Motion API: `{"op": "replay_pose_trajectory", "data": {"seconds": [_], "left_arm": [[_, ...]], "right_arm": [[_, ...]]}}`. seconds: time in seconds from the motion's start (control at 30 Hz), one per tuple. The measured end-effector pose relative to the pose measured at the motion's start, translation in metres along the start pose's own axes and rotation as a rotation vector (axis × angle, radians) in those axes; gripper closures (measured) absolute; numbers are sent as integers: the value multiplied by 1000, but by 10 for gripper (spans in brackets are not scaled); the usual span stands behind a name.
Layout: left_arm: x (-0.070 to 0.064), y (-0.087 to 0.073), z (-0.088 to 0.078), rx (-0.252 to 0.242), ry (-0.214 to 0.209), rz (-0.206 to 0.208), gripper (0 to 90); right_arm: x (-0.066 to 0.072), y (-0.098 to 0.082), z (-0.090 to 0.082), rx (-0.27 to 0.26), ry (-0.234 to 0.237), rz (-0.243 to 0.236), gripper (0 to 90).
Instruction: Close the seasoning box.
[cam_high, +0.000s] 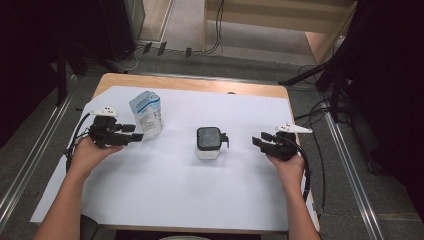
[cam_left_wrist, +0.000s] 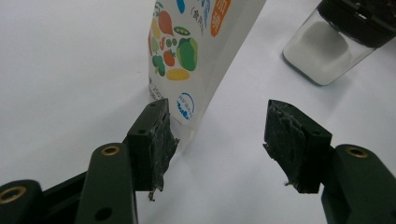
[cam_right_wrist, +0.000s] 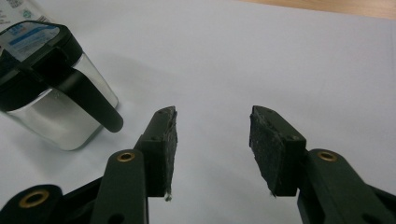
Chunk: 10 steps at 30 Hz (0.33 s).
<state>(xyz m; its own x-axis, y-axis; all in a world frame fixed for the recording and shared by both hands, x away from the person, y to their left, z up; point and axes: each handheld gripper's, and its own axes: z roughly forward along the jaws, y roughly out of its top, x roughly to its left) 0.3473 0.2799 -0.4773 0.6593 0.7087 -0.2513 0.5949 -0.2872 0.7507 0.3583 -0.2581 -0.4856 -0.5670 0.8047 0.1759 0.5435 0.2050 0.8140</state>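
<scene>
A white printed pouch (cam_high: 146, 114) stands upright on the white sheet at the left. My left gripper (cam_high: 136, 138) is open right beside its base; in the left gripper view the pouch (cam_left_wrist: 196, 56) rises just beyond the left pad (cam_left_wrist: 161, 140), nothing between the jaws. A clear jar with a black lid and handle (cam_high: 209, 142) holding white powder sits mid-table. My right gripper (cam_high: 258, 142) is open to the right of the jar, pointing at it. In the right gripper view the jar (cam_right_wrist: 56, 93) lies left of the empty jaws.
The white sheet (cam_high: 170, 190) covers most of the wooden table (cam_high: 190, 83). Black stands and cables (cam_high: 320, 115) crowd the floor to the right and behind. The jar (cam_left_wrist: 336, 42) also appears at the upper right in the left gripper view.
</scene>
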Motion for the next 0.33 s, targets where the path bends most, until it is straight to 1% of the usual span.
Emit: {"op": "replay_pose_trajectory", "data": {"seconds": [0.07,0.33], "left_arm": [[0,0,1,3,6,3,417],[0,0,1,2,5,2,417]], "right_arm": [[1,0,1,3,2,0,527],[2,0,3,5,7,-5,527]]}}
